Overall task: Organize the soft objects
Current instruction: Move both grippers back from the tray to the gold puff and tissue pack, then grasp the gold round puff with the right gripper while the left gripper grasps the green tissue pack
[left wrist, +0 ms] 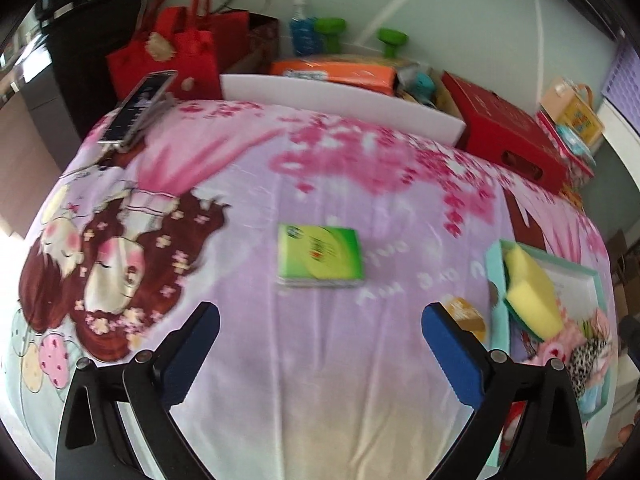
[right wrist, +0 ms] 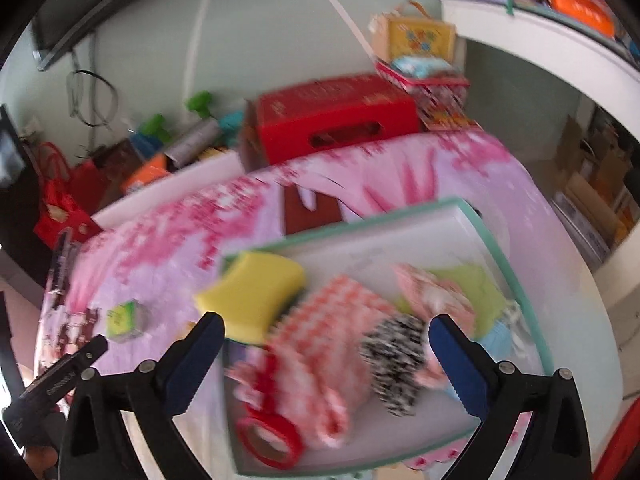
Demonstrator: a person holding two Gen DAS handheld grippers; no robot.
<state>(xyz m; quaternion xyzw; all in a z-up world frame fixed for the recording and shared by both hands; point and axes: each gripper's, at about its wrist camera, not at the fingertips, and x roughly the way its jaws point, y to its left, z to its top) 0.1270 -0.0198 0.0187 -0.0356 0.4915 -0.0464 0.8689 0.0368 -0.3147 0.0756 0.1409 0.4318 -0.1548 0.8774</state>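
Both grippers stand wide apart with nothing between their blue pads. The left gripper point(left wrist: 320, 332) hovers above the printed blanket point(left wrist: 240, 184), and straight beyond its fingertips lies the green tissue pack point(left wrist: 321, 257), flat on the blanket and apart from everything else. To the right of that pack, as the left wrist camera shows it, sits the teal-rimmed tray point(left wrist: 495, 280), with the yellow sponge point(left wrist: 532, 292) leaning over the tray's near-left rim. The right gripper point(right wrist: 326, 342) hangs released above the same tray point(right wrist: 516, 280), holding nothing. Inside the tray, the sponge point(right wrist: 252, 292) rests at the far-left corner, partly over the rim; beside it toward the tray's middle lies a pink-and-white checked cloth point(right wrist: 324, 332), then a black-and-white patterned soft piece point(right wrist: 396, 364), with a lime green cloth point(right wrist: 472, 288) toward the tray's right side. A red ring-shaped roll point(right wrist: 270, 440) sits at the tray's near-left corner. Left of the tray, in the right wrist view, the tissue pack point(right wrist: 125, 320) lies on the blanket, and the black tip of the left gripper point(right wrist: 80, 364) shows near it. Beyond the tray's far edge stands a red cardboard box point(right wrist: 336, 116), off the blanket. The views are blurred, so finer detail on the cloths cannot be made out.
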